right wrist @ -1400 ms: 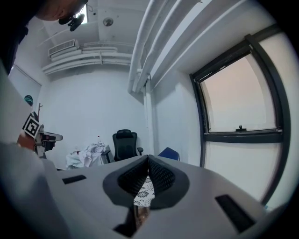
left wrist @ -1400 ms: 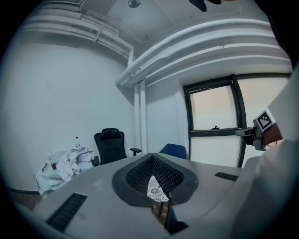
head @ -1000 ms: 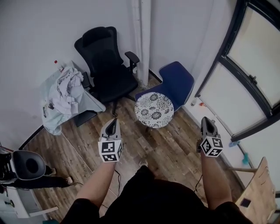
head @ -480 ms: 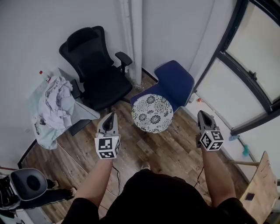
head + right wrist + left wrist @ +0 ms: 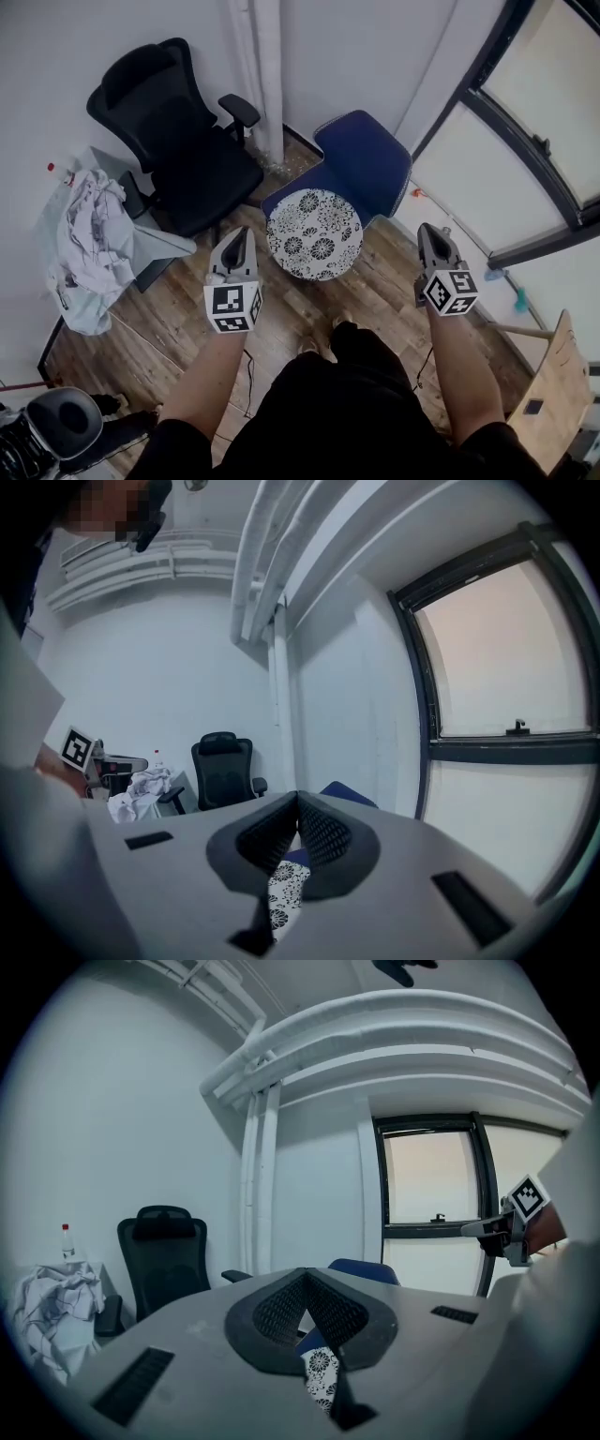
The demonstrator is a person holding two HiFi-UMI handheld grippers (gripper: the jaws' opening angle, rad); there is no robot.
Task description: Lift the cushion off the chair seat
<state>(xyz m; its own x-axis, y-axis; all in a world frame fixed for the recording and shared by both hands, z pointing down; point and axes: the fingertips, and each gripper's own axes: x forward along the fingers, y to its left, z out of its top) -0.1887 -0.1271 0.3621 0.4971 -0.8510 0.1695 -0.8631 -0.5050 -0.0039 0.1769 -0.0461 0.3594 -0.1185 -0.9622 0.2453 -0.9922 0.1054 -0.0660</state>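
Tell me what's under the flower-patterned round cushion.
The cushion lies on the seat of the blue chair; blue shows past its far edges. The seat's middle and the chair's legs are covered.

Can't see much of the blue chair (image 5: 370, 164) seat under the patterned cushion (image 5: 314, 234), nor any legs. Catching only a sliver of that cushion below the fingers (image 5: 277, 1309) in the left gripper view, same in the right. Can't read the tiny bottle (image 5: 50, 168). Getting just part of the wooden board (image 5: 553, 394) at the right edge.
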